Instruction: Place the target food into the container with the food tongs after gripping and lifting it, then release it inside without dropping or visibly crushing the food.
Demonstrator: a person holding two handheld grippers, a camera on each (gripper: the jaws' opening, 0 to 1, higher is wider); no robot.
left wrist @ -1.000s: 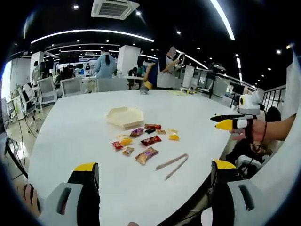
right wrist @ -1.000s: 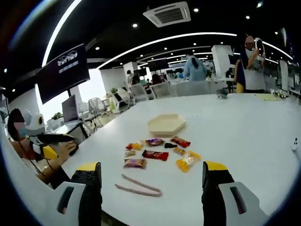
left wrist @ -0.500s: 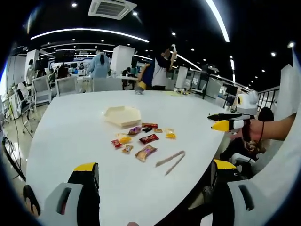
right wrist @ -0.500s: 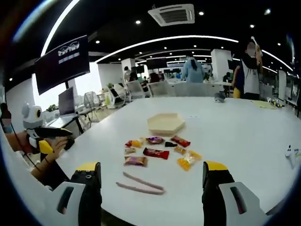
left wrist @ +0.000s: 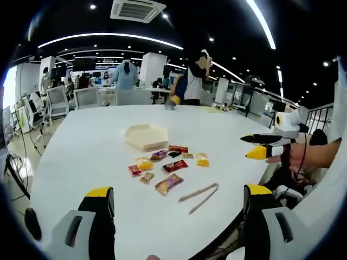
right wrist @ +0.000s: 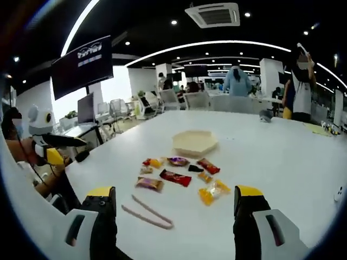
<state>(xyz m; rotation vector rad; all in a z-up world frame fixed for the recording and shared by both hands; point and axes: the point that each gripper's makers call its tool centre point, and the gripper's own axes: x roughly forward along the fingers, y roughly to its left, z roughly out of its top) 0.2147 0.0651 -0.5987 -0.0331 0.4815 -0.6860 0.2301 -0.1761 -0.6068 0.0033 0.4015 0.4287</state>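
Both of your grippers are held above the near edge of the white table point(left wrist: 81, 157), jaws spread wide and holding nothing: the left gripper point(left wrist: 176, 208) and the right gripper point(right wrist: 176, 208) each frame the whole layout between their yellow-tipped jaws. In the left gripper view the right gripper point(left wrist: 257, 146) shows off to the side, well apart from the food.

Take the hexagonal container point(right wrist: 194, 142) as your landmark. The wrapped snacks lie in a loose cluster just on your side of it: a red packet point(right wrist: 174, 177), a purple one point(right wrist: 178, 161), yellow ones point(right wrist: 212, 192) and a brown-gold packet point(left wrist: 168, 183). The food tongs point(right wrist: 146, 211) lie flat on the table nearer still to you, apart from the cluster, their two arms meeting at one end.

Risks from here, as I judge them:
- The tongs lie flat and thin; if you close on them off-centre they may skid or twist in the jaws.
- Which packet is the target, the pictures do not say; the packets sit close, so the tong tips could catch a neighbour.
- Glossy wrappers slip; too light a squeeze drops one, too hard crushes it.
- The container is shallow, so a high release may bounce the packet out.
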